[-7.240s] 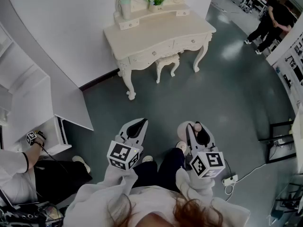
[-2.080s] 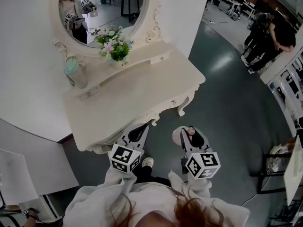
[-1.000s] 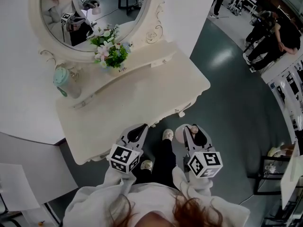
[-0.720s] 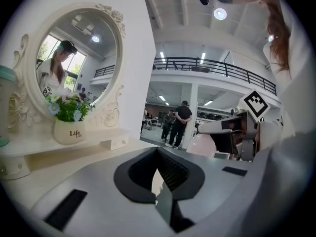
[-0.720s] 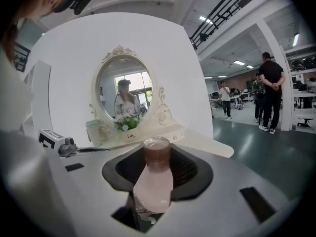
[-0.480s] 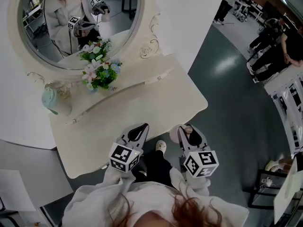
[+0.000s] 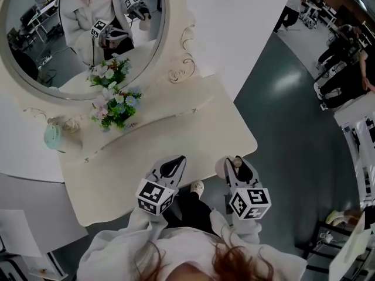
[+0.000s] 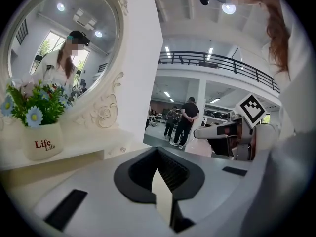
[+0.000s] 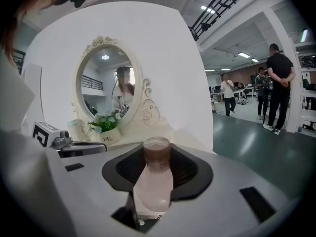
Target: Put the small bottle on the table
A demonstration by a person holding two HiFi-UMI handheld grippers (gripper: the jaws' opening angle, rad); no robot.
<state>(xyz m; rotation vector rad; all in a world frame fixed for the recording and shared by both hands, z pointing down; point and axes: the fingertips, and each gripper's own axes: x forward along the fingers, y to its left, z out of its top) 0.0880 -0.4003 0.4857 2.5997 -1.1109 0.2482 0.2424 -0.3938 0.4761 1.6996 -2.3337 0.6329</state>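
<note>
Firmly, right gripper (image 9: 157, 154) jaws clamp the pale small bottle (image 9: 153, 187) — left gripper (image 8: 158, 153) jaws closed, empty.

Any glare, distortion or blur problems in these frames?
Head view: strong fisheye bend, a bright glare patch on the floor, table evenly lit and sharp. Left gripper view: dark vignetted corners, flower pot lettering readable. Right gripper view: small bottle close up, slightly soft; background clear.
</note>
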